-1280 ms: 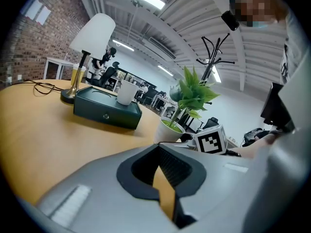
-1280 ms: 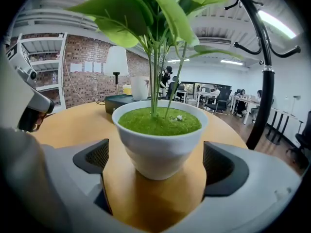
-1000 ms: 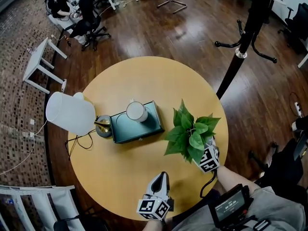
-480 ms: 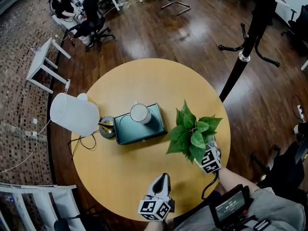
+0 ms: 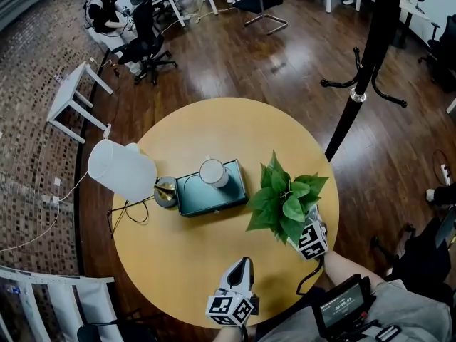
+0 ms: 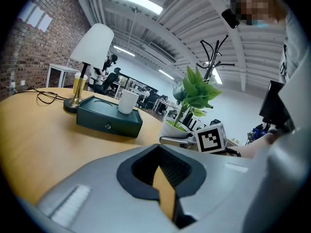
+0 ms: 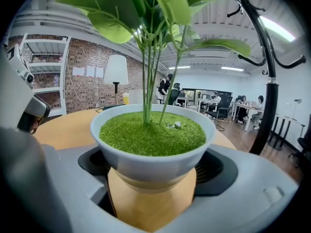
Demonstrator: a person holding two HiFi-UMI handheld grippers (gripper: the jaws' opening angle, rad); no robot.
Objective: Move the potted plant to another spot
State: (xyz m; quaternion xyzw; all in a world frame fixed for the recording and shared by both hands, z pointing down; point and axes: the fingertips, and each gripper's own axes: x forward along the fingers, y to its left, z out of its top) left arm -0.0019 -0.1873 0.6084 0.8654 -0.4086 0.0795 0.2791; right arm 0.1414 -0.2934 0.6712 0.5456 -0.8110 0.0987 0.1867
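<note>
The potted plant (image 5: pixel 285 199), green leaves in a white bowl-shaped pot (image 7: pixel 153 152), is at the round wooden table's (image 5: pixel 192 262) right edge. My right gripper (image 5: pixel 298 228) is shut on the pot: in the right gripper view both pads press its sides and it hangs just above the tabletop. The leaves hide the pot in the head view. My left gripper (image 5: pixel 241 266) rests low over the table's near edge, jaws together and holding nothing. In the left gripper view the pot (image 6: pixel 175 129) and the right gripper's marker cube (image 6: pixel 211 139) are ahead on the right.
A dark green box (image 5: pixel 214 194) with a white cup (image 5: pixel 212 171) on it sits mid-table. A white-shaded lamp (image 5: pixel 121 168) with its cord is at the left. A black coat stand (image 5: pixel 356 84) rises beyond the table's right side. A white stool (image 5: pixel 71 95) and office chairs are farther off.
My right gripper has lifted the pot slightly off the table. The left gripper has stayed in place. The head view has shifted a little.
</note>
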